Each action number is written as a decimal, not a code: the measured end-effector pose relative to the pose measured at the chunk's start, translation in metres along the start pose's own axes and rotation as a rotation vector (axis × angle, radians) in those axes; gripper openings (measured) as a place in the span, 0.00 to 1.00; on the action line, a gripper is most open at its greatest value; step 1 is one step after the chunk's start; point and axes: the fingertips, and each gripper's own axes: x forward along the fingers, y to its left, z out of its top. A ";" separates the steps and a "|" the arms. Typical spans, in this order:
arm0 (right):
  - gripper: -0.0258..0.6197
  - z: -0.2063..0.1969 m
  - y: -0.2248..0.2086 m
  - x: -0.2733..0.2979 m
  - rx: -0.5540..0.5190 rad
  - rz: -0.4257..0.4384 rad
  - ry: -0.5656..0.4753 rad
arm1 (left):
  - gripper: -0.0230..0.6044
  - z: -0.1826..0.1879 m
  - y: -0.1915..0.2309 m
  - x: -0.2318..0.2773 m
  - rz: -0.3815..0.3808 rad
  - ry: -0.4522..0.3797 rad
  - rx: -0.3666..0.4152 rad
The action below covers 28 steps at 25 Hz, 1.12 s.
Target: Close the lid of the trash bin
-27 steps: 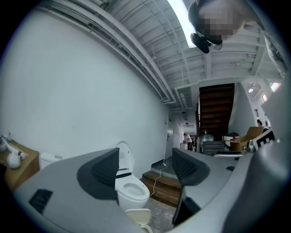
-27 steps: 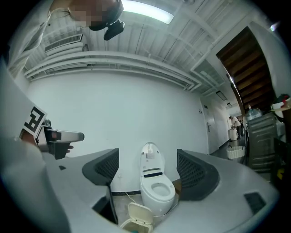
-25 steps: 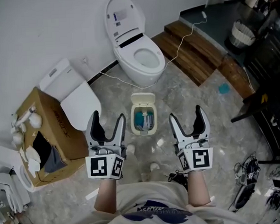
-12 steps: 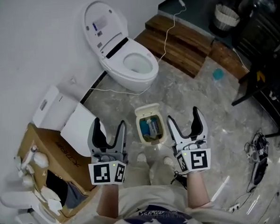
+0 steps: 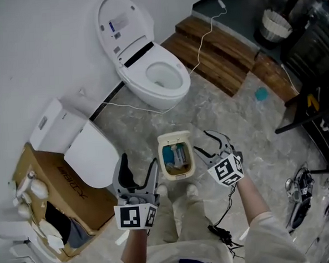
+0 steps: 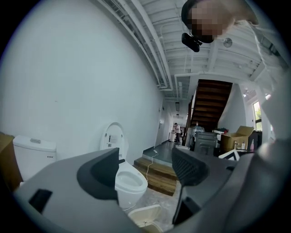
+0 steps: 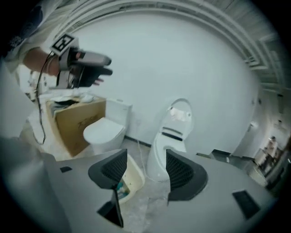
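Observation:
A small cream trash bin (image 5: 176, 167) stands on the floor in front of me, its lid (image 5: 174, 138) tipped back, with blue and white rubbish inside. My right gripper (image 5: 205, 143) is turned left toward the bin's right rim, jaws open and empty, a short way from it. In the right gripper view the bin (image 7: 130, 177) shows behind the left jaw. My left gripper (image 5: 138, 166) is open and empty to the left of the bin, pointing forward. The bin's lid (image 6: 144, 214) shows low between its jaws.
A white toilet (image 5: 149, 68) with its seat cover up stands against the wall beyond the bin. A second toilet (image 5: 88, 152), lid down, sits left by a cardboard box (image 5: 66, 203). Wooden steps (image 5: 226, 52) and a white cable (image 5: 203, 39) lie right.
My right gripper has swung left and turned toward the bin's right side. The left gripper has dropped slightly lower in the head view. Both stay open.

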 end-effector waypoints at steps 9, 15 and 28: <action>0.42 -0.106 0.040 0.150 -0.253 0.386 0.262 | 0.58 -0.050 0.018 0.028 0.080 -0.009 0.037; 0.39 -0.123 0.049 0.205 -0.289 0.476 0.328 | 0.58 -0.063 0.047 0.057 0.135 -0.028 0.049; 0.34 -0.148 0.080 0.198 -0.295 0.584 0.381 | 0.58 -0.069 0.076 0.073 0.166 -0.028 0.021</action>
